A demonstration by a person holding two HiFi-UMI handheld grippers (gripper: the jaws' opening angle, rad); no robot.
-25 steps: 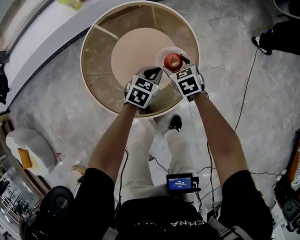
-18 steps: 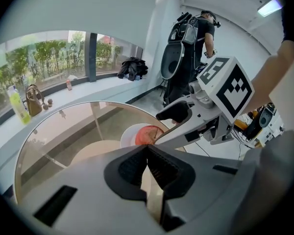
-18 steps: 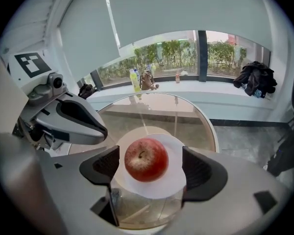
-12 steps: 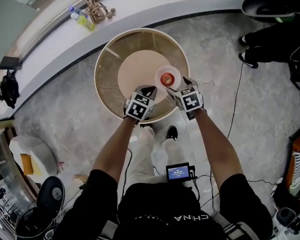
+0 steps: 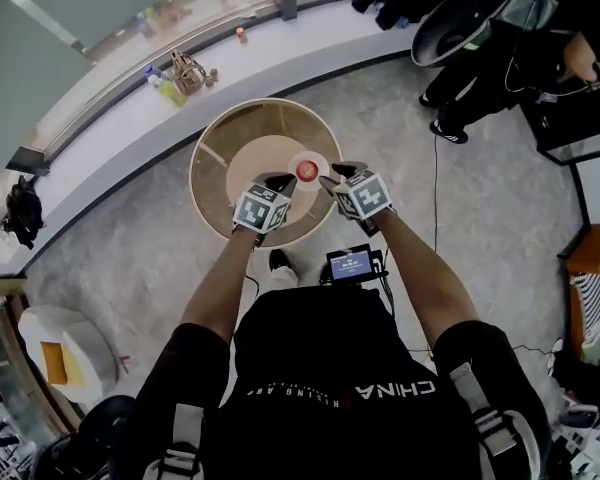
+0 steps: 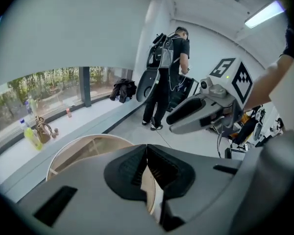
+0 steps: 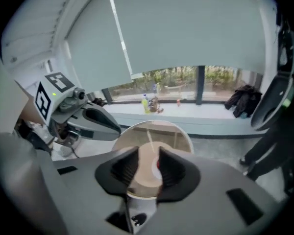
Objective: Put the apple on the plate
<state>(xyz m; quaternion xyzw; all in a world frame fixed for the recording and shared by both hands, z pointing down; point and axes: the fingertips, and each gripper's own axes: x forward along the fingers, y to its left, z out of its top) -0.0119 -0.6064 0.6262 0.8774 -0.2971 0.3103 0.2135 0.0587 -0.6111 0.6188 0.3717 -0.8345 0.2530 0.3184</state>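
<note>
The red apple lies on the small white plate, right of the middle of the round wooden table. Both grippers hang high above the table's near edge, clear of the apple. My left gripper is shut with nothing in it; in the left gripper view its pads meet. My right gripper is open and its jaws have just been closing, with nothing between them. Through the gap of the right gripper I see the table and a sliver of the apple far below.
A curved window ledge behind the table carries bottles and a small bag. A person stands at the top right beside dark equipment. A white chair is at the lower left. Cables trail over the stone floor.
Both grippers have risen well above the table and the view has pulled back. The right gripper has come away from the apple, which stays on the plate.
</note>
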